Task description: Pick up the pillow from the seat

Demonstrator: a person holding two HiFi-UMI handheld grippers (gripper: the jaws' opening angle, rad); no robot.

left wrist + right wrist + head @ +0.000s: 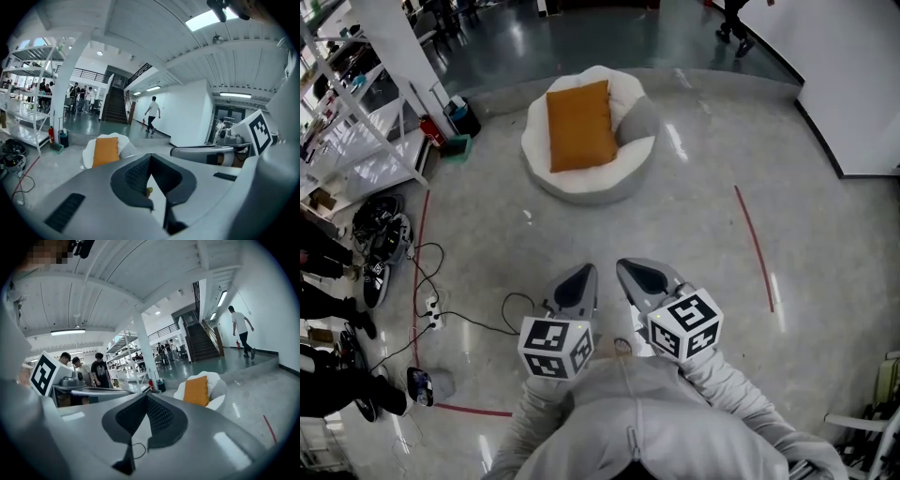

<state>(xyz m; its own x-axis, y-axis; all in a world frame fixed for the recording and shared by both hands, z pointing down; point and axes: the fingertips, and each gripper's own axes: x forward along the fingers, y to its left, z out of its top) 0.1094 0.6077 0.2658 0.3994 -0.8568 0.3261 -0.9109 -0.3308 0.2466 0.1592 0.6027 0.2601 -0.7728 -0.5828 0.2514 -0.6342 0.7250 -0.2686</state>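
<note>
Far left of left tool [578,281]: white shelving [356,122] at the edge of the floor [694,225]; shoes and bags below it, too cluttered to itemise.

Near left of left tool: black cables [427,272] and a power strip [432,312] lying on the floor; red tape line [419,253] running past them.

Left tool: held low and close to the body in a grey sleeve [534,412]; jaws fully closed, pads pressed together; nothing gripped; marker cube [555,347] at its rear.

Ahead of both tools, well apart from them: round white seat [581,187] on the floor; orange pillow [579,126] lying on the seat, leaning back against the seat's raised rim; grey cushion [637,120] just beside the pillow on the right-tool side, touching it; pillow not in contact with either tool.

Right tool [642,277]: just beside left tool, tips near each other but not touching; jaws fully closed, pads together; nothing gripped; second marker cube [684,325] at its rear.

Right of right tool: second red tape line [755,248] on the floor, well apart from the seat; white wall [853,84] beyond it.

Far beyond the seat, seen from right gripper view: dark staircase [204,341]; person walking [241,331] along the wall; group of people [84,369] standing to the other side of the tool.
</note>
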